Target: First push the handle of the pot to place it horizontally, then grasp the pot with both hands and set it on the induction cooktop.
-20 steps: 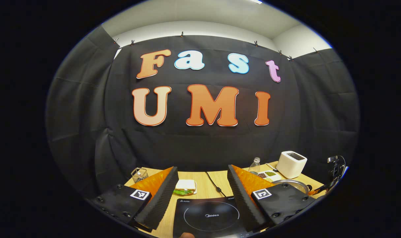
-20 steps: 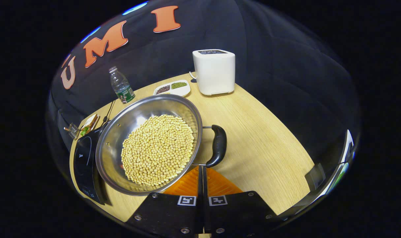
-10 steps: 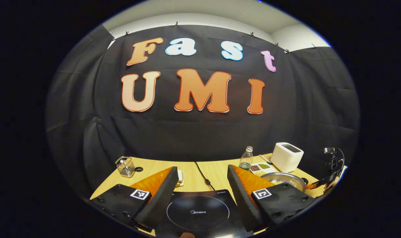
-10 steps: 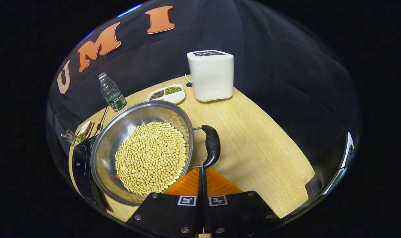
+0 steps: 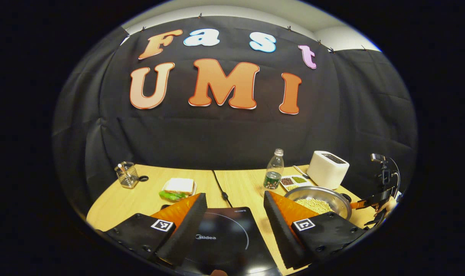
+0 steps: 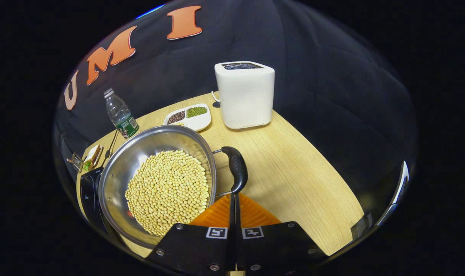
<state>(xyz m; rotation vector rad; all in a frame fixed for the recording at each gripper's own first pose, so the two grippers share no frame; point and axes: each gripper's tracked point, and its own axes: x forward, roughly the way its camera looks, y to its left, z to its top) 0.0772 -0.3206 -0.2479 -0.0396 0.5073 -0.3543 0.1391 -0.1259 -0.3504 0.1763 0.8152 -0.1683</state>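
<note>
Soybeans [image 6: 167,191] fill the stainless pot [image 6: 117,172], which sits on the wooden table [image 6: 293,180] just right of the induction cooktop [image 6: 87,195]; in the right gripper view the pot's rim hides part of the cooktop's right edge. Pot's black side handle [image 6: 235,168] sticks out on the side away from the cooktop. Right gripper [image 6: 232,199] is on the near side of the pot with its jaws fully closed, fingers pressed together with nothing between them, tips right at the near end of the handle; contact cannot be told. Beyond the pot: a divided dish of beans [image 6: 188,117], a white toaster [image 6: 244,94] to the pot's far right, a plastic bottle [image 6: 119,114] to its far left. Left of the pot past the cooktop: a sandwich [image 6: 90,158] and a wire holder [image 6: 75,163], both small here. In the left gripper view the left gripper [image 5: 234,222] hangs over the cooktop [image 5: 225,241] with jaws wide apart, holding nothing, the cooktop's ring between the fingers. Pot [image 5: 318,199] lies right of it, partly hidden by the right-hand finger. Power cord [image 5: 220,186] runs from the cooktop toward the wall; bottle [image 5: 274,174] and toaster [image 5: 327,168] stand behind the pot, sandwich [image 5: 178,187] and holder [image 5: 126,174] to the far left.
</note>
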